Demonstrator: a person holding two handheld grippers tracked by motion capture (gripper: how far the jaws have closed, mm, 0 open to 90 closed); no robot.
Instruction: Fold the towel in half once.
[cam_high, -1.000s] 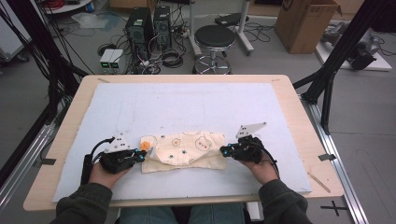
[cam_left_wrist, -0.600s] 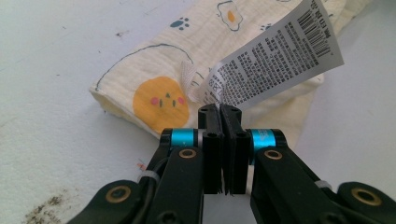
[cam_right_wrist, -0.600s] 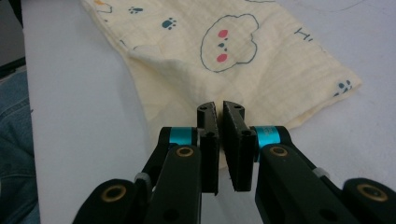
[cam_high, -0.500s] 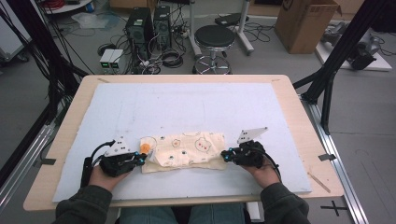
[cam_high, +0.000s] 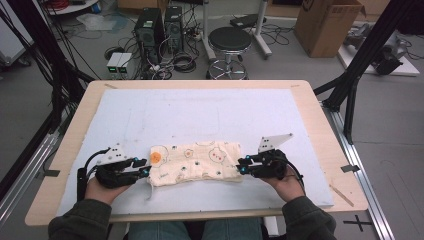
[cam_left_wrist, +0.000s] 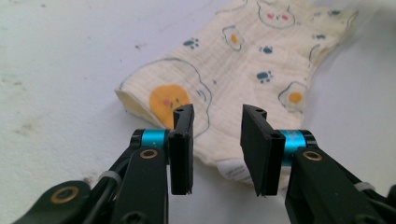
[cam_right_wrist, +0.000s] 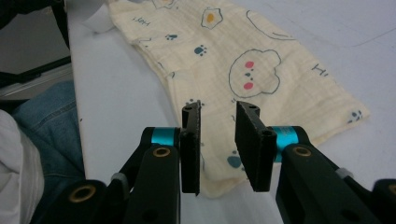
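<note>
Both pairs of jaws have just been opening, releasing the cloth (cam_high: 195, 163). Left gripper (cam_high: 141, 169) and right gripper (cam_high: 242, 167) are flanking its ends at lower centre on the tabletop (cam_high: 210, 112), its long axis running left-right, both equally near.

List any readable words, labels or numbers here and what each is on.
"Hi": printed on the cream cloth near its bear face, right gripper view; it appears again near the far edge.
White tag at the cloth's hem, left gripper view: print too blurred to read.
Cardboard box on the floor: dark mark, unreadable.
</note>
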